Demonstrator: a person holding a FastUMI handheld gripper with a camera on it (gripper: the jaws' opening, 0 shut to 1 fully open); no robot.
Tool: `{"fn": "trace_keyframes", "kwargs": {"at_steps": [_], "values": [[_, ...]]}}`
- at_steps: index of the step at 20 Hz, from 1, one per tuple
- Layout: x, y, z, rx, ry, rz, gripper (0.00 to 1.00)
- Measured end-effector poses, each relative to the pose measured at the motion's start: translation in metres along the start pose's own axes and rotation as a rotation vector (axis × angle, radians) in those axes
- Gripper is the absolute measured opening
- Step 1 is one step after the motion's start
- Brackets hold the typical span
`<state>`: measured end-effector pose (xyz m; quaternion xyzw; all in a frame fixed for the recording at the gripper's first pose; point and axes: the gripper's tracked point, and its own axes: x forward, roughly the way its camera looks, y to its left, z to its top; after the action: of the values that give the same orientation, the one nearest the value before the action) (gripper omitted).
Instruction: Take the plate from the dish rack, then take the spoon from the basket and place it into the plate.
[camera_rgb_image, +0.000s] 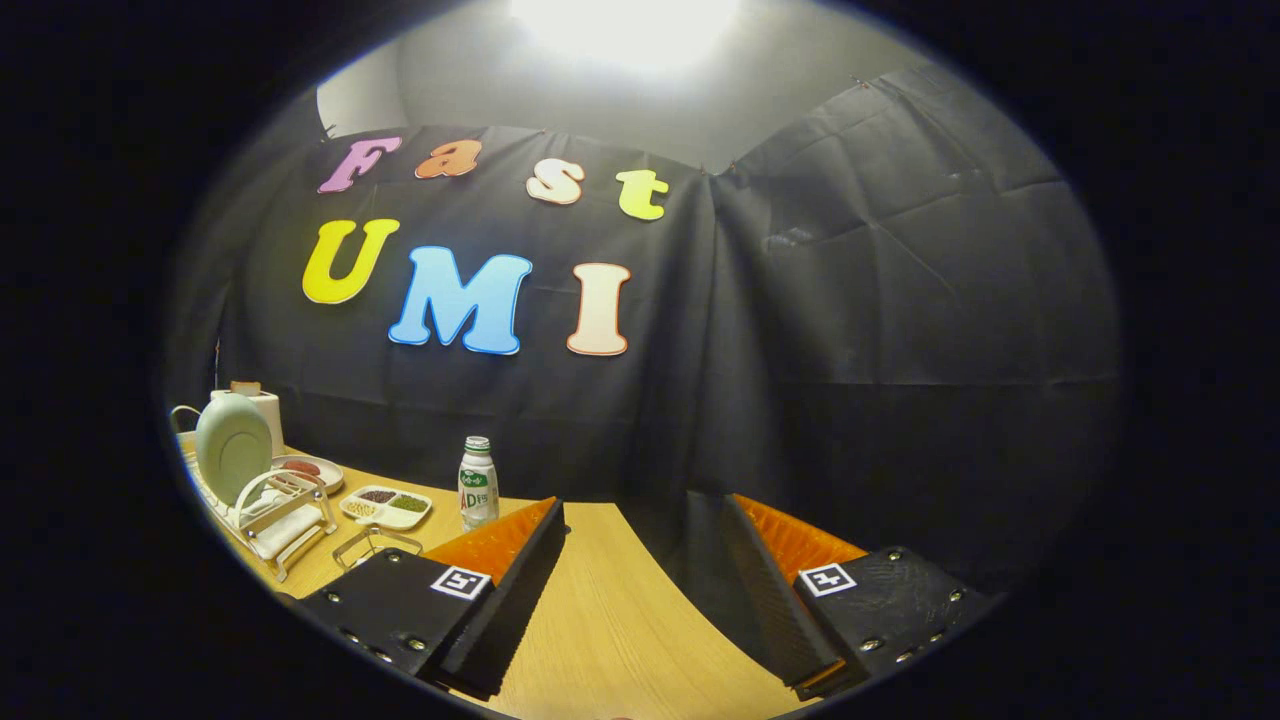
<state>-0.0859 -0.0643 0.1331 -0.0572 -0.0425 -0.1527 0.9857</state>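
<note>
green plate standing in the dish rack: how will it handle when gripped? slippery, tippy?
The plate looks smooth and glossy, so probably slippery between the fingers. It stands on edge in the dish rack, so a sideways nudge may tip or roll it. It looks rigid, likely breakable if dropped. The gripper is open, well short of it.

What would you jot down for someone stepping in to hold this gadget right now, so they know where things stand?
Gripper: open, nothing between its fingers, over bare wooden table.
Plate: pale green, upright in the white dish rack, well beyond the left finger.
Basket: a wire frame just past the left finger's tip, beside the rack; I cannot make out the spoon.
Also there: a small bottle, a divided snack tray and a small dish behind the rack.
Done: nothing yet.
Left: lift the plate out and set it down, then put the spoon in it.
</note>
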Motion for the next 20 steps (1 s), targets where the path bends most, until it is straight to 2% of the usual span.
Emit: {"fn": "trace_keyframes", "kwargs": {"at_steps": [5,9,15,20], "values": [[-0.065,0.047,0.026,0.026,0.057,0.103,0.96],[-0.089,0.131,0.054,0.063,0.071,0.209,0.96],[-0.082,0.282,0.099,0.156,0.079,0.342,0.96],[-0.045,0.382,0.099,0.243,0.147,0.376,0.96]]}}
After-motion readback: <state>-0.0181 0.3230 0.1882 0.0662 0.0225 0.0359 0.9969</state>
